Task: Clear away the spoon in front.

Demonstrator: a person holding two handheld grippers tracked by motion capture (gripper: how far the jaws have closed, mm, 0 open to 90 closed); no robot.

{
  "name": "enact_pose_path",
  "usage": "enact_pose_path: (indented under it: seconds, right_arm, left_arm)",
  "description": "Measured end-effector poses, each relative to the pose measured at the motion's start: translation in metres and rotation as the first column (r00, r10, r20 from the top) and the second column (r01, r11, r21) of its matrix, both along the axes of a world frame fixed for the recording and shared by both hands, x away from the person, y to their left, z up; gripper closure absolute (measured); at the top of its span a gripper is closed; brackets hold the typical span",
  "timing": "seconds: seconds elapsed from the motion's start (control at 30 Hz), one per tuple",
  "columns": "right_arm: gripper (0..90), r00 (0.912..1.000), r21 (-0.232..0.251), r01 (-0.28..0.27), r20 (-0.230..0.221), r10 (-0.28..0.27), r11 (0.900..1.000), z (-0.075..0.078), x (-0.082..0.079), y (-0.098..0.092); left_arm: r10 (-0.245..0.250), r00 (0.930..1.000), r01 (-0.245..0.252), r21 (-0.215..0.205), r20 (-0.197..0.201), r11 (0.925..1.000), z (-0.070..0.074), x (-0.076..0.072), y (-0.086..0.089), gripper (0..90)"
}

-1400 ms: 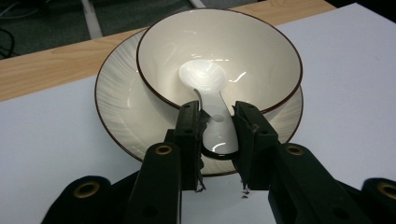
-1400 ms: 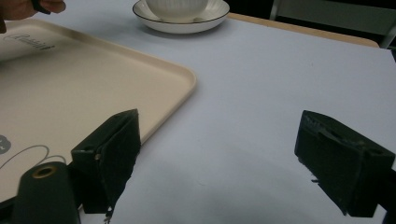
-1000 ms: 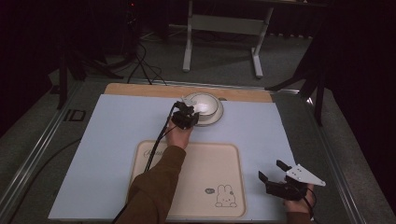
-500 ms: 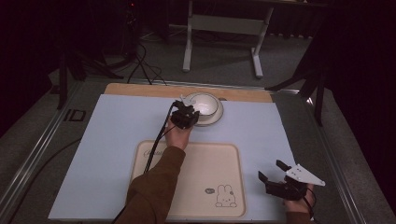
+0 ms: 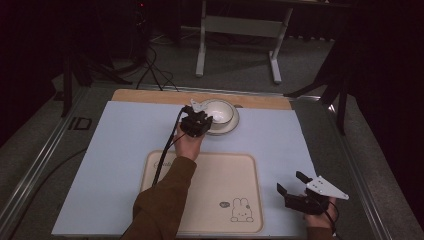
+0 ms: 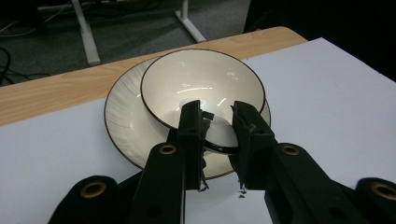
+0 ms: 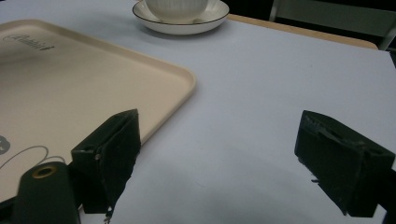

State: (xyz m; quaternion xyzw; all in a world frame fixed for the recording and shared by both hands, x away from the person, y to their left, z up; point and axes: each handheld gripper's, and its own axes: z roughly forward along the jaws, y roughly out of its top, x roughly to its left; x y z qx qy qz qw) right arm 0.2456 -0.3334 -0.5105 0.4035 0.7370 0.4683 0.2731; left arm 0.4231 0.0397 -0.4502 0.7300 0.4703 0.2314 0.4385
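My left gripper (image 6: 218,123) clamps the near rim of the cream brown-edged ceramic bowl (image 6: 201,86); the beige tray (image 5: 220,172) lies behind it.

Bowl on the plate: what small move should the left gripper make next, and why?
Probably lift it a little higher. The left gripper is shut on the near rim of the bowl, which sits tilted over the plate. The tray lies nearer the person.
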Motion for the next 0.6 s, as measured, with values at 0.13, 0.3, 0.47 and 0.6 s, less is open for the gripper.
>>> enact_pose_path:
  seconds: [0.13, 0.3, 0.47, 0.6]
  right_arm:
    - [14.1, 1.0000, -0.002, -0.002, 0.001, 0.002, 1.000, 0.000, 0.000, 0.000]
    - [14.1, 1.0000, -0.002, -0.001, 0.000, 0.001, 1.000, 0.000, 0.000, 0.000]
    - [14.1, 1.0000, -0.001, -0.001, 0.000, 0.001, 1.000, 0.000, 0.000, 0.001]
    - [14.1, 1.0000, -0.001, 0.000, 0.001, 0.000, 1.000, 0.000, 0.000, 0.001]
  left_arm:
    - [-0.004, 0.9999, 0.004, -0.005, 0.011, 1.0000, 0.007, -0.004, 0.006, 74.4]
    - [-0.007, 0.9996, 0.008, -0.012, 0.028, 0.9999, 0.015, -0.010, 0.013, 74.5]
    - [-0.011, 0.9992, 0.011, -0.012, 0.039, 0.9999, 0.019, -0.015, 0.017, 74.5]
    - [-0.017, 0.9987, 0.018, -0.018, 0.048, 0.9997, 0.024, -0.021, 0.021, 74.5]
